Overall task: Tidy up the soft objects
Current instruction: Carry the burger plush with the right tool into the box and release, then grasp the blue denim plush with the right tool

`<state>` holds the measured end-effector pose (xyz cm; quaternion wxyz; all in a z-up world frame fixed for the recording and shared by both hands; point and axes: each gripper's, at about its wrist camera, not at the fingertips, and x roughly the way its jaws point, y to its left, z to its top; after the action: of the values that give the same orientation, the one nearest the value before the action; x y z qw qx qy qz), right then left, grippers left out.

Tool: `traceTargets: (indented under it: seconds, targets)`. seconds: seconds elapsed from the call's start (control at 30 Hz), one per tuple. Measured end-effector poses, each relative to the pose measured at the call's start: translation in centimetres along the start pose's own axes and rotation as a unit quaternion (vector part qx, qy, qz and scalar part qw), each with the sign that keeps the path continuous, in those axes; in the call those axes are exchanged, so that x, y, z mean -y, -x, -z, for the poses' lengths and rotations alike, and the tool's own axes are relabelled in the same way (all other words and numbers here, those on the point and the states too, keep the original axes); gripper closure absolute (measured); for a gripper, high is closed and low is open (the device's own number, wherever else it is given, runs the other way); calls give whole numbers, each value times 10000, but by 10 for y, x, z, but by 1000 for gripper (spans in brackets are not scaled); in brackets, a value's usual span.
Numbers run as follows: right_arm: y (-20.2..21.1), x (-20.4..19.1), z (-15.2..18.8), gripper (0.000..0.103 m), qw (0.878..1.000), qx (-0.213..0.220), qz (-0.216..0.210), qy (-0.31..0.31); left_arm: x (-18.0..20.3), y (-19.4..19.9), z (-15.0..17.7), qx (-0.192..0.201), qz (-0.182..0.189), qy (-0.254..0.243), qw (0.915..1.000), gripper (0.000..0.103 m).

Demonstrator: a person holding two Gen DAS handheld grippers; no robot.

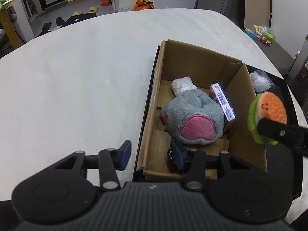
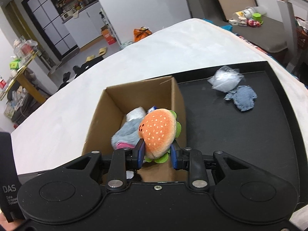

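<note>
Cardboard box holds grey plush. Right hand-held gripper pinches burger plush above it; left hand-held gripper spread. Blue cloth and plastic bag remain on tray.

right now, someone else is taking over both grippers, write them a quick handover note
Right gripper: shut on the orange-and-green plush burger toy, held over the right wall of the open brown cardboard box.
Left gripper: open, holding nothing, straddling the box's left wall.
Done: the grey plush with the pink patch, a white wrapped bundle and a small blue-and-white carton are in the box.
Left: drop the burger in; the blue-grey knitted piece and clear plastic bag lie on the black tray.
</note>
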<state>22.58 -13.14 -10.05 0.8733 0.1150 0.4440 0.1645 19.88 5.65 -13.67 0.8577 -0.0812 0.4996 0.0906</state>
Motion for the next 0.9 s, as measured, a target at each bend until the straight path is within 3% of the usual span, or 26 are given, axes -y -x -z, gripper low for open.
traceTargets:
  seconds: [0.1, 0.17, 0.23, 0.6, 0.9]
  targets:
    - [-2, -10, 2, 69, 9999, -83, -68, 76, -3, -1, 0, 5, 67, 36, 10000, 80]
    - [-3, -15, 3, 59, 9997, -129, -151, 109, -4, 0, 0, 35, 42, 62, 10000, 87]
    - [-3, -17, 5, 58, 9997, -136, -146, 119, -7, 1, 0, 79, 1, 97, 9999, 93]
    - [8, 9, -6, 58, 9999, 68, 78, -56, -13, 3, 1, 117, 111, 107, 9998, 92]
    - [11, 31, -23, 56, 9987, 20, 368, 347, -7, 6, -4, 127, -33, 61, 9999, 92]
